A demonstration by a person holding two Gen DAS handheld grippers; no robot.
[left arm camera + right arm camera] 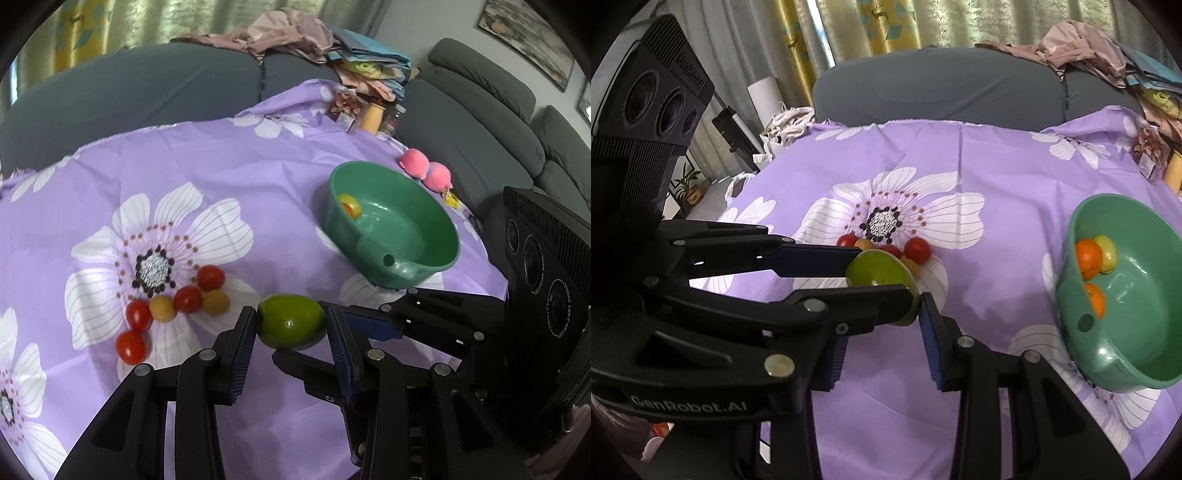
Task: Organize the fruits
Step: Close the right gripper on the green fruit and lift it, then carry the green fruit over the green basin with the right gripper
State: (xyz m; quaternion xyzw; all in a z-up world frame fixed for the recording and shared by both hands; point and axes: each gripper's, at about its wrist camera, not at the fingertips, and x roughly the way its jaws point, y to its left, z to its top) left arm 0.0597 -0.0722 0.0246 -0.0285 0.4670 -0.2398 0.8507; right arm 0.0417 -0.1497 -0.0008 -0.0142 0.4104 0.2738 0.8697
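Green fruit [291, 320] was held between the pads of the left tool [291, 325], above the surface [258, 177].
Right tool [882, 345] was seen open, empty; oranges [1089, 263] in the bowl [1123, 373] were shown only by the right view.

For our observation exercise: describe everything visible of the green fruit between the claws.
The green fruit is a smooth, glossy oval, yellow-green, with one bright highlight and unbroken skin. It lies lengthwise between the pads of the left claw, which press its two ends. The open right claw reaches in beside it; contact there is unclear. It is over the purple flowered cloth, beside the small tomatoes, short of the green bowl.
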